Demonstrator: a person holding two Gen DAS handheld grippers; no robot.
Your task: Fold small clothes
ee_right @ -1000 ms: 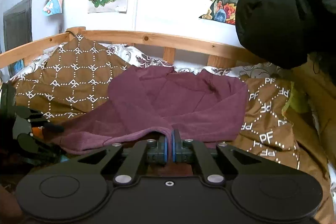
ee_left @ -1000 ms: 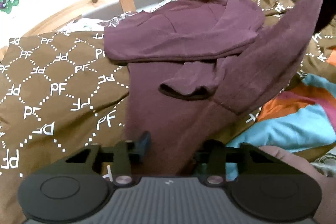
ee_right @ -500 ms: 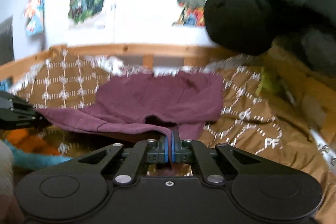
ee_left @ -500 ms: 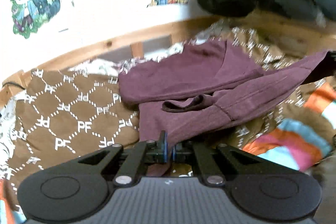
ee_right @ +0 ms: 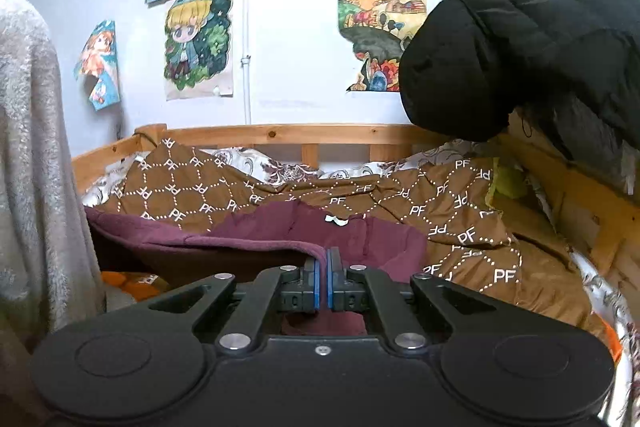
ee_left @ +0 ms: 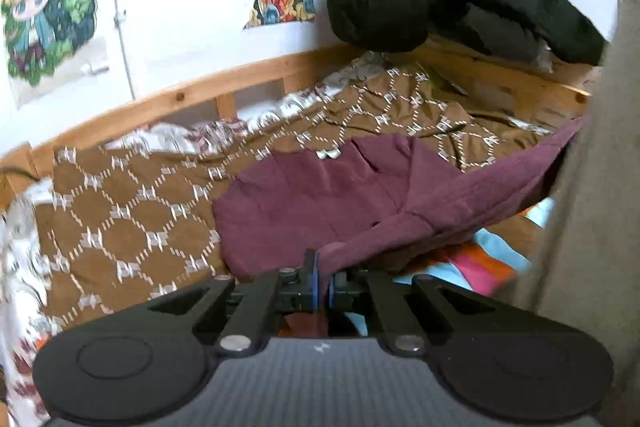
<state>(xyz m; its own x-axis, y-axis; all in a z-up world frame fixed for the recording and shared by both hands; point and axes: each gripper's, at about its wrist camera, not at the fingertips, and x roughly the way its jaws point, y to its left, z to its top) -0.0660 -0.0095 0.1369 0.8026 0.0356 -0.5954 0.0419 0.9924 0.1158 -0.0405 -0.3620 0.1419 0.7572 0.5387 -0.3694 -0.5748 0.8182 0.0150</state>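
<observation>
A small maroon long-sleeved top (ee_left: 320,199) lies partly on a brown patterned quilt (ee_left: 132,211) on a bed. My left gripper (ee_left: 322,281) is shut on the top's near hem and holds it lifted. My right gripper (ee_right: 323,277) is shut on the other end of the same hem (ee_right: 248,245). The cloth stretches between the two grippers, raised off the bed, while the collar end (ee_right: 336,219) rests on the quilt.
A wooden bed rail (ee_right: 304,133) runs along the back by a wall with posters. A black puffy jacket (ee_right: 532,39) hangs at the right. A striped colourful blanket (ee_left: 488,263) lies near the front. A grey fleece sleeve (ee_right: 28,147) fills the left edge.
My left gripper has shut on the top's hem. Both grippers have lifted the hem up and back, and the folded sleeves have dropped out of sight.
</observation>
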